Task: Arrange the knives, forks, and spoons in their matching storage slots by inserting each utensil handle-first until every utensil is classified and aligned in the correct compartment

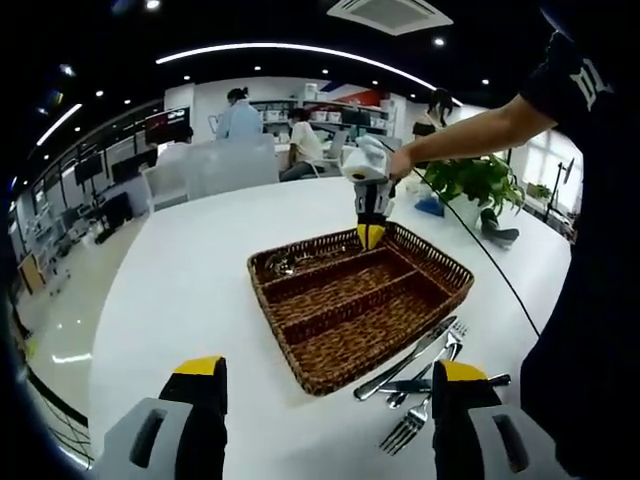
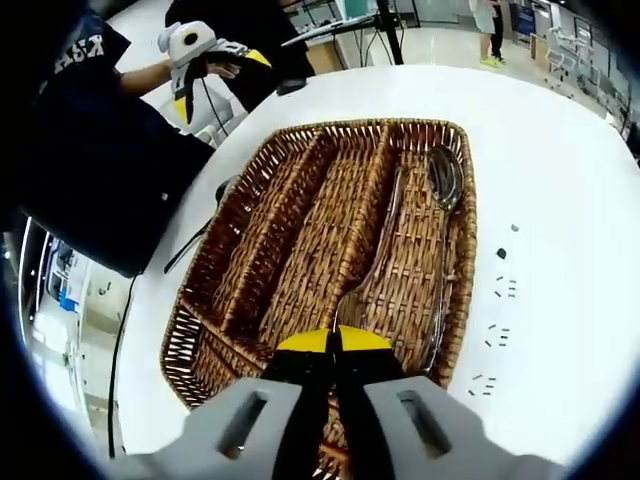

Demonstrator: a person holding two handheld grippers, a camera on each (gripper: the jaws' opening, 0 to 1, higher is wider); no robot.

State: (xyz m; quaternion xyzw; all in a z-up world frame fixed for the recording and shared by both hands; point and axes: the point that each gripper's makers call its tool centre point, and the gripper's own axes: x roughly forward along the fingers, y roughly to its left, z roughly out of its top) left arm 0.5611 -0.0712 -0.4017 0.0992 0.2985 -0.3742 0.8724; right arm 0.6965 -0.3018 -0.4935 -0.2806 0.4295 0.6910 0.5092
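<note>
A brown wicker basket [image 1: 440,262] [image 2: 200,270] with three long slots sits on the white table. Its far slot holds spoons [image 1: 285,263] [image 2: 443,168]. My right gripper [image 2: 335,340] [image 1: 370,236] points down over that slot's end, jaws pressed together on the handle of a spoon [image 2: 375,250] that lies along the slot. A knife [image 1: 405,357], forks [image 1: 412,425] and a spoon lie loose on the table beside the basket's near right side. My left gripper [image 1: 330,368] [image 2: 215,80] hangs wide open and empty over the table's near edge, short of the basket.
The round white table [image 1: 180,270] has open surface to the left of the basket. A person in dark clothes stands at the right. A potted plant [image 1: 478,182] stands at the back right, and a black cable [image 1: 500,280] runs across the table. Small dark marks [image 2: 500,290] dot the table.
</note>
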